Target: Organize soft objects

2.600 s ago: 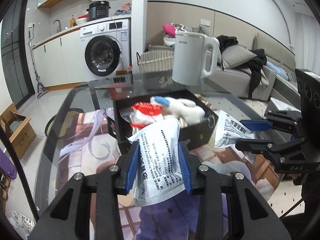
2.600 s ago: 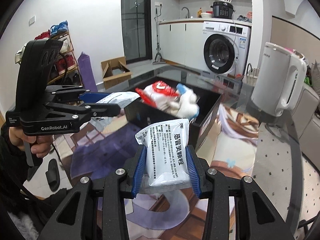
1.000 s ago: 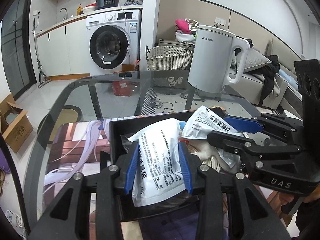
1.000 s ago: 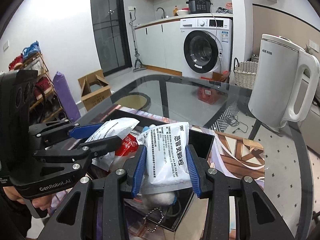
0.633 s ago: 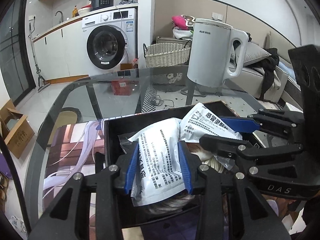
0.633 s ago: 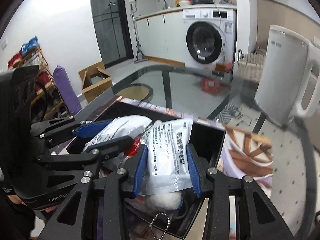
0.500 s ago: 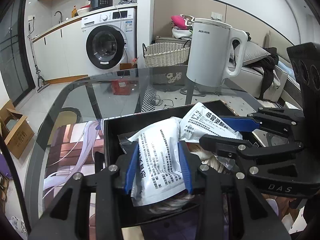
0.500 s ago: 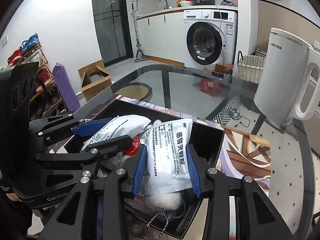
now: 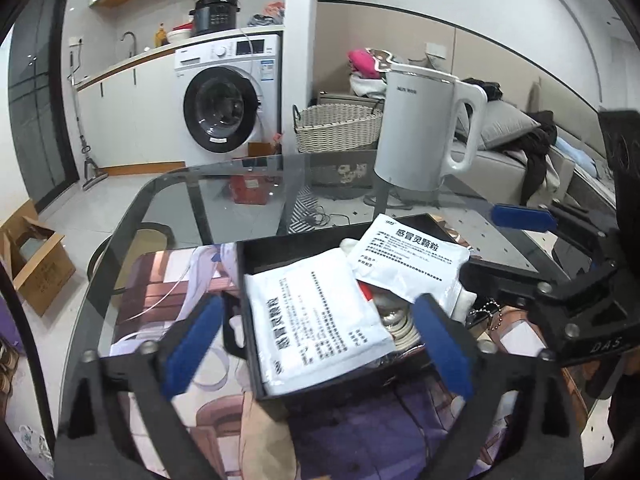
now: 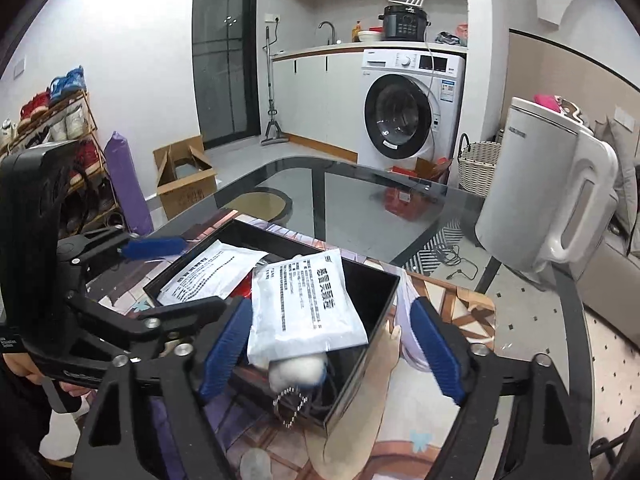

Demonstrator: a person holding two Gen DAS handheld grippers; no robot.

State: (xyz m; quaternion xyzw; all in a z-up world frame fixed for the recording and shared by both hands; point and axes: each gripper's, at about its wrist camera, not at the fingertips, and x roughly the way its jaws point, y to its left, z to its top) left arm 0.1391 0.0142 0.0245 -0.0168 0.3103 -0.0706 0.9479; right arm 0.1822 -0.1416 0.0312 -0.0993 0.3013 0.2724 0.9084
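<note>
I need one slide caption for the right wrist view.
Open right claw above a white sachet lying in the black box.

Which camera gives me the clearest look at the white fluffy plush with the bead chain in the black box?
The right wrist view: the white fluffy plush and its chain show at the black box near corner. The left wrist view shows only bits of it under the white packets.

The right gripper [image 10: 330, 344], jaws spread wide, frames a white pouch [image 10: 306, 306] lying in the black box [image 10: 370, 322].
</note>
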